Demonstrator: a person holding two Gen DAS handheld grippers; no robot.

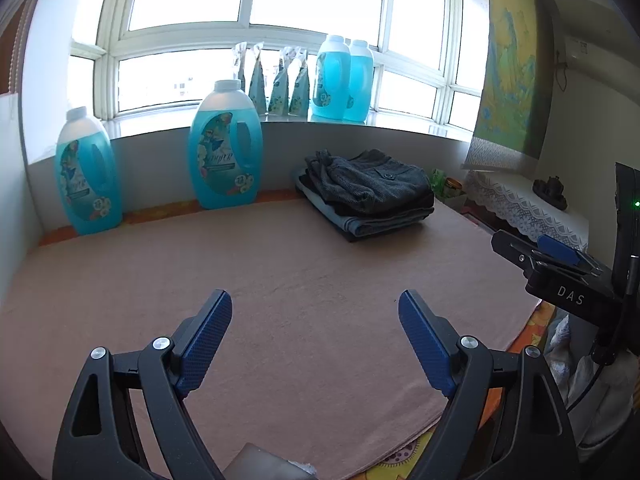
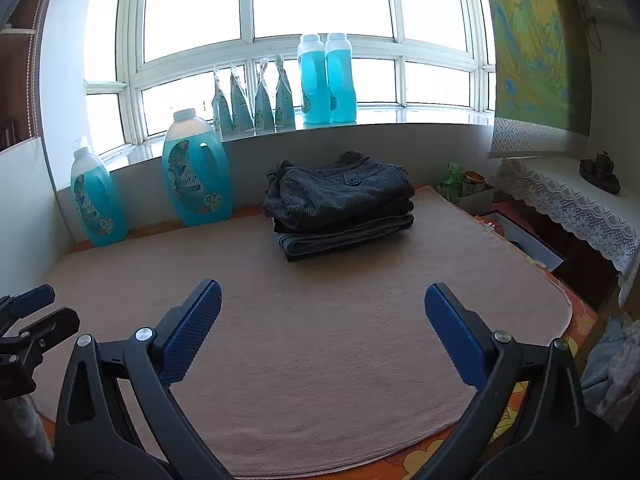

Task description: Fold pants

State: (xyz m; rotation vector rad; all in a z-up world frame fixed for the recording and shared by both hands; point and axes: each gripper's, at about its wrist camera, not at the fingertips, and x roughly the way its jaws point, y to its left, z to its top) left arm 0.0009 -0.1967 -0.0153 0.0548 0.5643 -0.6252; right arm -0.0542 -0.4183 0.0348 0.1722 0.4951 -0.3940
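Pants (image 1: 370,192) (image 2: 340,204) lie folded in a stack of several pairs at the far side of the surface (image 1: 280,280) (image 2: 320,340), which is covered by a pinkish-tan cloth. A dark grey pair with a buttoned pocket tops the stack, with a bluish pair lower down. Left of the stack, two large blue detergent bottles (image 1: 226,148) (image 2: 196,172) stand against the wall. Behind the stack, on the windowsill (image 1: 392,120) (image 2: 400,114), stand two more blue bottles and four pouches. Left tongs (image 1: 316,312) and right tongs (image 2: 323,304) both hover on the near side of the stack, well apart from it, each spread wide and gripping nothing.
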